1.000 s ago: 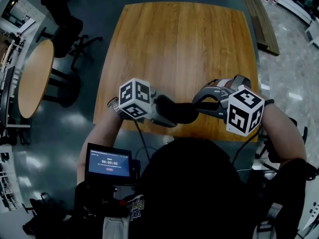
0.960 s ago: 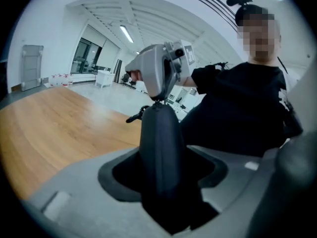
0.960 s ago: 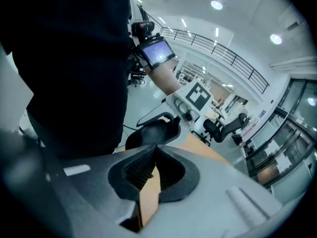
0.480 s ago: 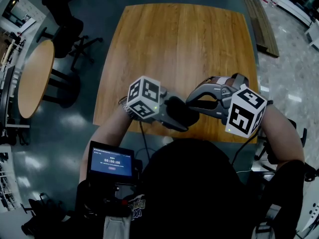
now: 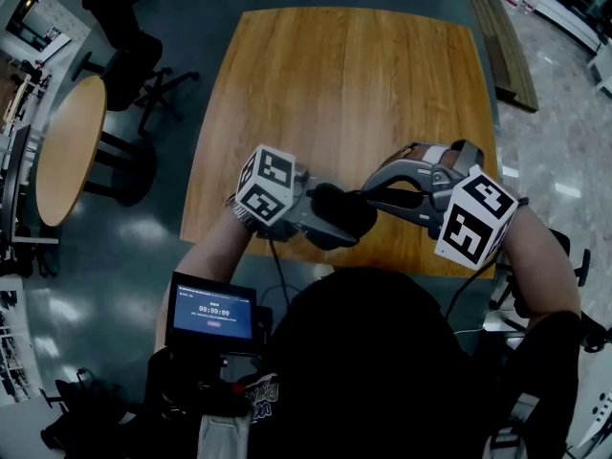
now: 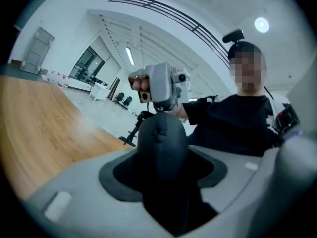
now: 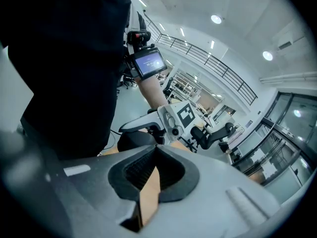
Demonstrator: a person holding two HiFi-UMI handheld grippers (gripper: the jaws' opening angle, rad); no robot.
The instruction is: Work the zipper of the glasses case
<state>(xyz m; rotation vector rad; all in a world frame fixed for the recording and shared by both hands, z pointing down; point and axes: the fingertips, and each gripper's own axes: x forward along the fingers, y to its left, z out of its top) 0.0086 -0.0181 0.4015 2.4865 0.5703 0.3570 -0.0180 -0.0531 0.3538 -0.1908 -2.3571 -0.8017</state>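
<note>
A black glasses case (image 5: 339,213) is held in the air over the near edge of the wooden table (image 5: 344,84). My left gripper (image 5: 320,216) is shut on it from the left. In the left gripper view the case (image 6: 161,133) fills the gap between the grey jaws of the left gripper (image 6: 163,171). My right gripper (image 5: 368,196) comes in from the right, shut, its tips at the case's far end. In the right gripper view the closed tips of the right gripper (image 7: 156,150) sit just before the case (image 7: 133,140). I cannot make out the zipper pull.
A round side table (image 5: 67,146) and a dark chair (image 5: 129,60) stand on the floor to the left. A small screen (image 5: 212,314) rides on the person's left forearm. The person's dark torso (image 5: 382,371) is close below the grippers.
The left gripper has turned and edged right with the case in it. Both grippers and the case have come up a little. The right gripper stays shut at the case's end.
</note>
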